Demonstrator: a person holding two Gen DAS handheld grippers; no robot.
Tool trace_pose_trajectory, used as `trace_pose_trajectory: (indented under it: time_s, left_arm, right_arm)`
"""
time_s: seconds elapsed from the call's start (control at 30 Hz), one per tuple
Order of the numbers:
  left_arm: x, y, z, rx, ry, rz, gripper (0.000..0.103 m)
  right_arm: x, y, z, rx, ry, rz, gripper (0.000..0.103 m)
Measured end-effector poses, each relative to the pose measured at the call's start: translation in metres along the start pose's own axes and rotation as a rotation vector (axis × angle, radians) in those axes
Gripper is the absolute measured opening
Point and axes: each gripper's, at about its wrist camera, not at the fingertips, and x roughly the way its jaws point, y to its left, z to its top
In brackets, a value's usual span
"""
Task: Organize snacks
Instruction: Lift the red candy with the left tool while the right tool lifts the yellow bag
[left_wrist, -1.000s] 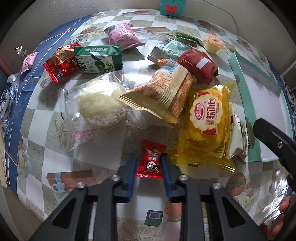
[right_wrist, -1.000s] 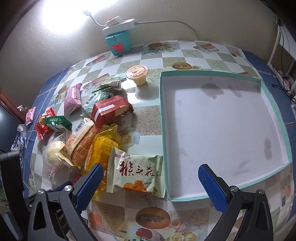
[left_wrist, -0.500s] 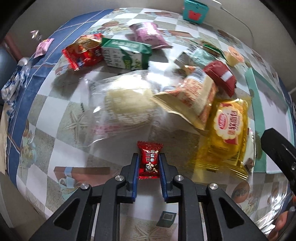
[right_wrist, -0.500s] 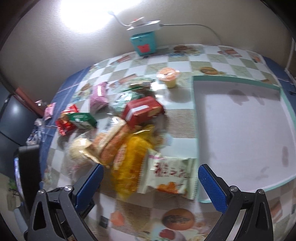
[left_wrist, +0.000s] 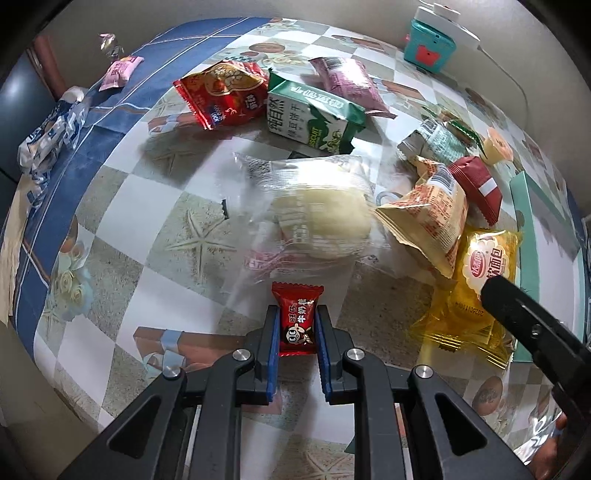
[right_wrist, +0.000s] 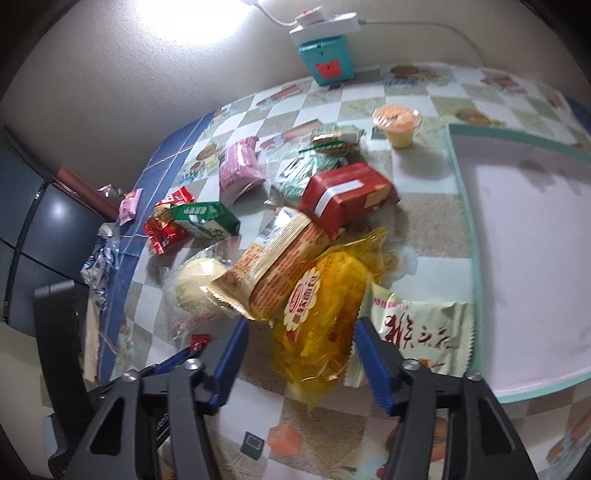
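The table (right_wrist: 424, 236) carries a shallow teal-rimmed tray (right_wrist: 466, 236), bare (presumably where snacks go). Beside it the right gripper (right_wrist: 299, 328) straddles the yellow bread pack (right_wrist: 325, 295), jaws just closing, pads not clearly pressing. The left gripper (left_wrist: 296, 325) pinches a small red candy (left_wrist: 296, 317) — lifted for carrying.
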Motion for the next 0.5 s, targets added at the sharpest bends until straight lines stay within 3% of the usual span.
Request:
trace_pose_trajectory:
  time_s: [0.07,0.17,0.5]
  left_arm:
    - [0.002,-0.003,0.001,-0.004,0.002,-0.007,0.019]
    - [0.000,-0.002,-0.006,-0.008,-0.001,-0.017,0.019]
    - [0.003,-0.002,-0.006,-0.013,-0.004,-0.022,0.019]
  right_arm:
    - [0.003,0.000,0.000,0.001,0.007,-0.020,0.059]
    - [0.009,-0.004,0.000,0.022,0.019,-0.035,0.051]
    - [0.011,-0.006,0.000,0.040,0.024,-0.015,0.040]
